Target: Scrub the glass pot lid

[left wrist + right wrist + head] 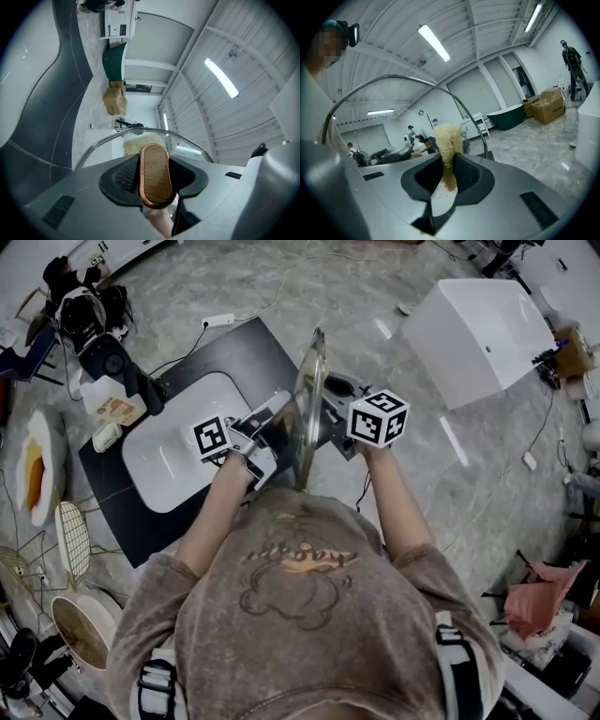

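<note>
**Glass lid held on edge by its knob, scrubber on the far side**

The left tongs [154,182] are clamped on the lid's oval wooden knob [154,174], with one pad on each long side. The lid [310,399] stands on edge in the air, between the two tongs and close to the person's chest. The right tongs [449,177] are closed on a thin tuft of pale fibre scrubber [449,143], which sticks out past their tips toward the glass. Seen from the left tongs, the scrubber shows through the lid, just beyond the knob. No view settles whether it touches the glass.

The knob is the lid's only support, and that is probably the main risk. A firm push from the right tongs could make the lid pivot or slide in the left tongs' grip. If it slips out, it would likely fall onto the dark tabletop [253,352] or the floor and could break. The scrubber is pinched only by its lower end, so hard dragging may pull it free or fold it. The right tongs' tips could then hit the glass.
</note>
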{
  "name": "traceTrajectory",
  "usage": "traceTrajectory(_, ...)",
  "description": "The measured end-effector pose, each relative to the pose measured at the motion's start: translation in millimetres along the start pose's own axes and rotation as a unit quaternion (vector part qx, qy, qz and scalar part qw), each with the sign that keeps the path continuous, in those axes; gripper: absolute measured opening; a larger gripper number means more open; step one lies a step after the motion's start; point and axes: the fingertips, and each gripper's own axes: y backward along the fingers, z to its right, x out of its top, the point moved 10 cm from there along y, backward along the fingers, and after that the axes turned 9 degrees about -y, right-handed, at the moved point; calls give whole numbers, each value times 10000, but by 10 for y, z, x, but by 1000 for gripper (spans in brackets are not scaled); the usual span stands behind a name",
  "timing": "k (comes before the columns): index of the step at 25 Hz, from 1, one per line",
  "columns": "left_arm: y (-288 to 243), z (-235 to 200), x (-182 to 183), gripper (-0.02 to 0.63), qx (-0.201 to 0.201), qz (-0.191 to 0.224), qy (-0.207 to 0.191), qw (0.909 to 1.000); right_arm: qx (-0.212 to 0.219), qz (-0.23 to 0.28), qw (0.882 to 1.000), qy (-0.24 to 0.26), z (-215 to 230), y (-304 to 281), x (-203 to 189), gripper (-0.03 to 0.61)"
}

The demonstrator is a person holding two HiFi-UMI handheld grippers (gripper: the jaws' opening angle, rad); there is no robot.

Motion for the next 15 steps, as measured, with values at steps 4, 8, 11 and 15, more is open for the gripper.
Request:
traceTrajectory(4,25,14,32,179,-58,46,53,10000,-60,-370,9991,-182,135,-69,-286,57)
traceTrajectory(8,38,1,66,179,-55,91,57,9999,-45,-715,9971,-270,150,-86,-549,57)
traceTrajectory(11,50,-20,76,179,-8,130,54,9999,28,-902,9954,-314,103,-65,-706,57)
traceTrajectory(15,51,-26,77,179,17,170,50,9998,187,-1108,9930,-352,-4,18,-852,57)
